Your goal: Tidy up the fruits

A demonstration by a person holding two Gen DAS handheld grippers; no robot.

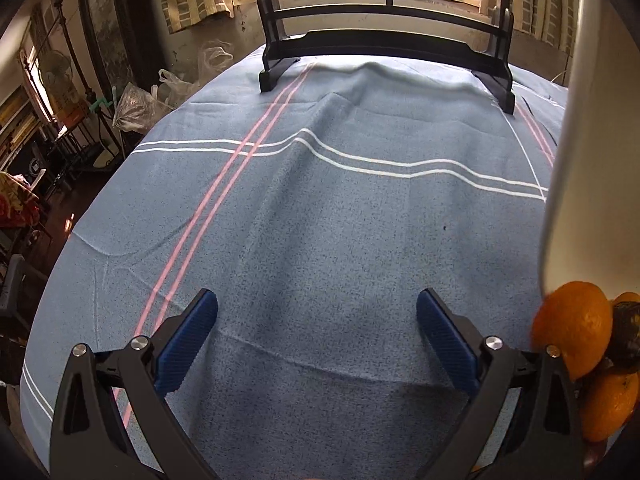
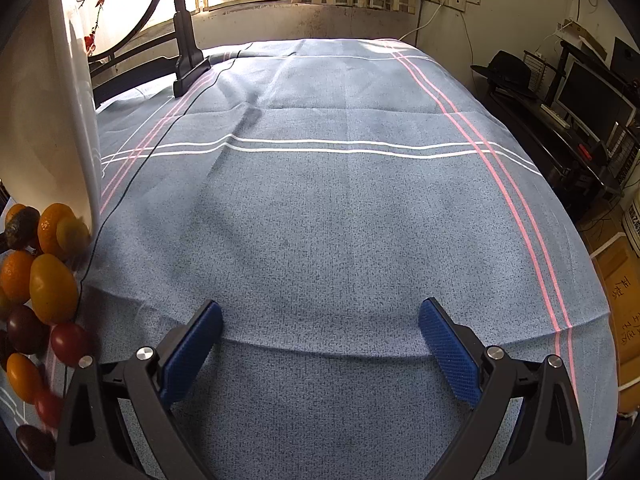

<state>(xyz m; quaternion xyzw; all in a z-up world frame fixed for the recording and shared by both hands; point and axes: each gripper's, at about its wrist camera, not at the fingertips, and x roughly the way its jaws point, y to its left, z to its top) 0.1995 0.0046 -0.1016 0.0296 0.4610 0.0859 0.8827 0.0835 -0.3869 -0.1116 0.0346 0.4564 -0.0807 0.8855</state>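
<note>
Both claws hang wide open over the blue bench cloth [image 2: 340, 220], left claw [image 1: 317, 334] and right claw [image 2: 320, 336] holding nothing. Oranges [image 1: 572, 334] and small tomatoes [image 2: 68, 344] are heaped between them beside a white bowl [image 2: 40, 120].

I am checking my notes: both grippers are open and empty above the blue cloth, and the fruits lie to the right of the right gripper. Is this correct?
One detail is wrong. In the right wrist view the fruits lie to the left of the right gripper, not the right. Both it and the left gripper are open and empty above the blue cloth.
</note>
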